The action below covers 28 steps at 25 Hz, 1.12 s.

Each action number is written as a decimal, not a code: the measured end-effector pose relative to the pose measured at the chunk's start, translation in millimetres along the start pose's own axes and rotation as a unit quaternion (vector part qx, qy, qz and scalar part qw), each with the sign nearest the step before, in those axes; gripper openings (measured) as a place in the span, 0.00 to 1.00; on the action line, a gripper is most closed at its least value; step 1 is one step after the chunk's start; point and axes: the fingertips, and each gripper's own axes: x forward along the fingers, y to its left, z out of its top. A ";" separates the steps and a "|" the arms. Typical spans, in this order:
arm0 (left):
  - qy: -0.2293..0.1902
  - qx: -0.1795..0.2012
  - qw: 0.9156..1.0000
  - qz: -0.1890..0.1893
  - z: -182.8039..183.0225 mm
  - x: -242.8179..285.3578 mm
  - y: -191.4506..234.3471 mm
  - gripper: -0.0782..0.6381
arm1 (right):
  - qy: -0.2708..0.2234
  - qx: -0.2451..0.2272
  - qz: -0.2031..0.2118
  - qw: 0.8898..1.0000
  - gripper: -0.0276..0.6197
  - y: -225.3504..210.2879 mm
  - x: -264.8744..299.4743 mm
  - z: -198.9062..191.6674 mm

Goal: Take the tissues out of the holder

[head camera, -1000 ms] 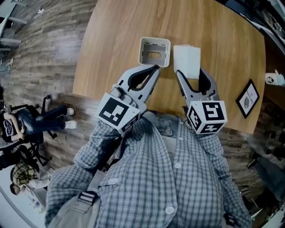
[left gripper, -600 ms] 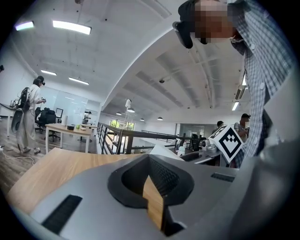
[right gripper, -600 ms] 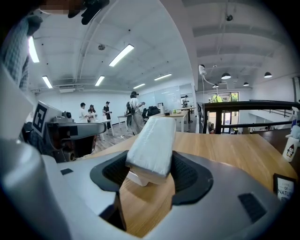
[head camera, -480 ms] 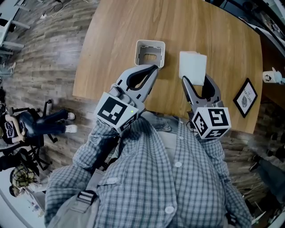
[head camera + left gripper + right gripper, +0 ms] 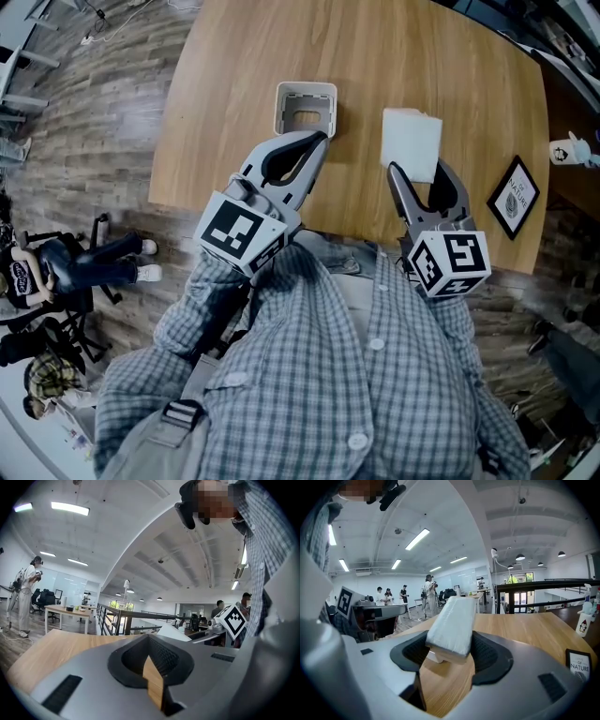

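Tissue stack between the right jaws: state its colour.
The tissue stack is plain white; the right gripper view shows it best.

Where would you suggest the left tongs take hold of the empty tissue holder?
Probably the near wall of the holder, from above on the person's side: it stands upright with its top open, so one jaw can slip inside the rim, one outside. The left tongs, now shut, would need opening first.
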 end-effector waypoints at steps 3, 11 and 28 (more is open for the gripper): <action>-0.001 -0.004 1.000 -0.001 -0.2 2.6 -0.7 0.11 | 0.001 0.000 0.008 1.000 0.47 2.4 0.0 0.8; 0.000 -0.011 1.000 -0.009 -0.4 6.5 -7.2 0.11 | 0.005 0.004 0.017 1.000 0.47 8.5 -2.1 1.7; 0.004 -0.020 1.000 0.012 -5.0 1.4 2.7 0.11 | 0.019 -0.025 0.066 0.997 0.47 26.9 8.1 -5.4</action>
